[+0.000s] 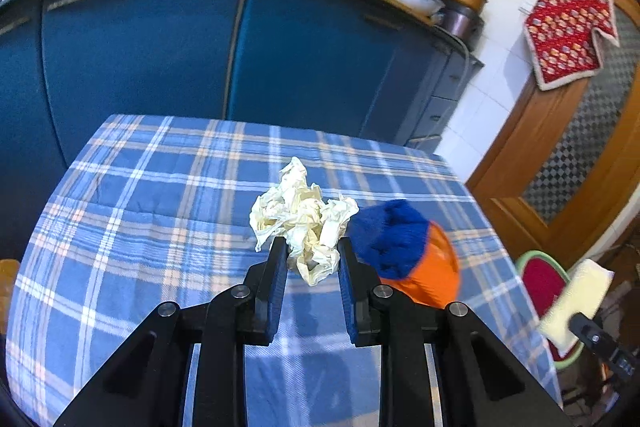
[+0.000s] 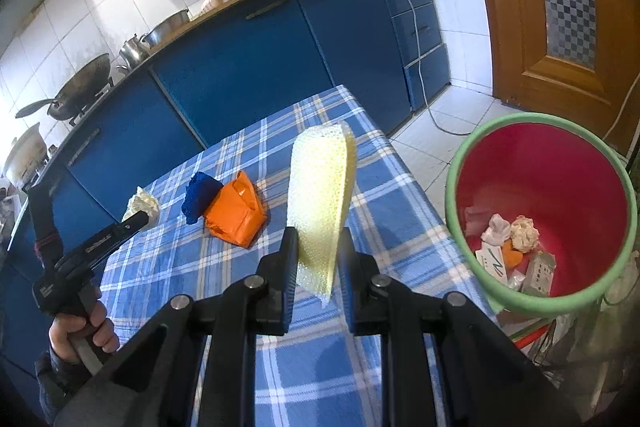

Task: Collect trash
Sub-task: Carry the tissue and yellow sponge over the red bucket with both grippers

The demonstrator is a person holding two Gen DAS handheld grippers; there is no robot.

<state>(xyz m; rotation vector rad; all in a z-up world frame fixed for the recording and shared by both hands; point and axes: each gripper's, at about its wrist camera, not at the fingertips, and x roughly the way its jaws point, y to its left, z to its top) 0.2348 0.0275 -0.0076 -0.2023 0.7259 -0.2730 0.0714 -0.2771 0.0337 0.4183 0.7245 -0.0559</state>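
The left gripper (image 1: 313,259) pinches the crumpled paper wad (image 1: 300,219) above the bench (image 1: 140,187); the right gripper (image 2: 319,255) pinches the foam sheet (image 2: 322,195) near the bin (image 2: 452,187). Both items appear light and compressible; grip mid-body.

bin (image 2: 460,163): base cut by edge | orange packet (image 1: 438,267): blurred, half-hidden behind blue cloth (image 1: 390,235)

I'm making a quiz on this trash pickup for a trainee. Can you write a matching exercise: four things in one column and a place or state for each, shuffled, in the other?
Things:
1. crumpled paper
2. foam sheet
3. orange bag
4. red bin

Places:
A. lying on the checked tablecloth
B. on the floor beside the table, trash inside
C. between the left tongs
D. between the right tongs

Pairs: 1-C, 2-D, 3-A, 4-B
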